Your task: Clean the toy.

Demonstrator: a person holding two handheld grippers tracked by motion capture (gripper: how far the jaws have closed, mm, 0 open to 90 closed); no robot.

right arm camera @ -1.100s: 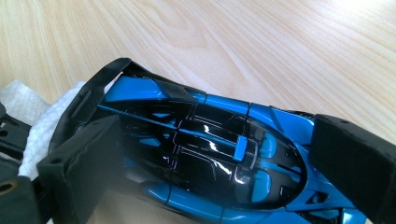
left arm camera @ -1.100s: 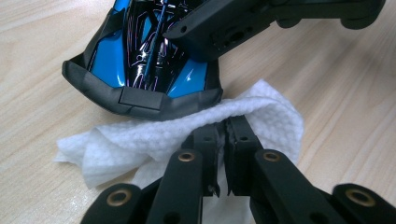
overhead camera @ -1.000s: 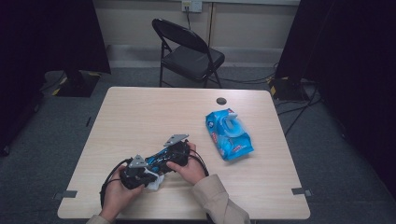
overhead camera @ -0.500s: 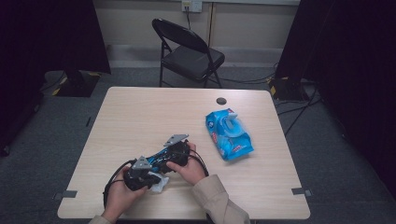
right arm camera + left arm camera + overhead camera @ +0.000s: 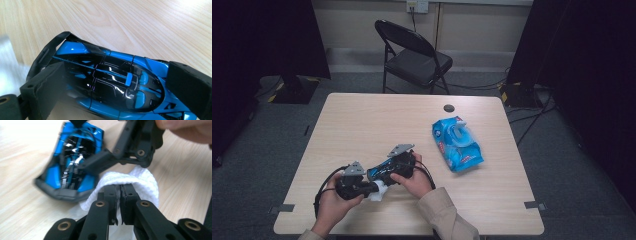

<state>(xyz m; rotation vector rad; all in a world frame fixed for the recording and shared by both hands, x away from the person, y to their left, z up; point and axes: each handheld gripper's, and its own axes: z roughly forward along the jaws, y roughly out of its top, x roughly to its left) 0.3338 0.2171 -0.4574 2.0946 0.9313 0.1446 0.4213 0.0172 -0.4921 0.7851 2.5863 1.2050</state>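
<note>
- L gripper: jaws clamped tight on a white cloth; the cloth bulges out past the tips and hangs below them. In the high view the L gripper sits at abt 7 o'clock on the table, the cloth a pale lump at its nose.
- R gripper: jaws clasp a blue-and-black toy car, one pad on each side of the body. In the high view the R gripper lies just at 1 o'clock of the L one, angled toward it.
- Toy car: in the L gripper view it's at 11 o'clock of the cloth, held just above the tabletop, rear wing toward the camera; cloth right beside its rear edge, can't tell if touching.
- Both hands low on the near table edge, close together; sleeve of the R arm at 5 o'clock of the grippers.
- Blue wipes pack: flat on the table at 2 o'clock from the grippers, well apart.
- Small dark disc at 12 o'clock of the pack, nr the far edge.
- Black folding chair beyond the table's far side.
</note>
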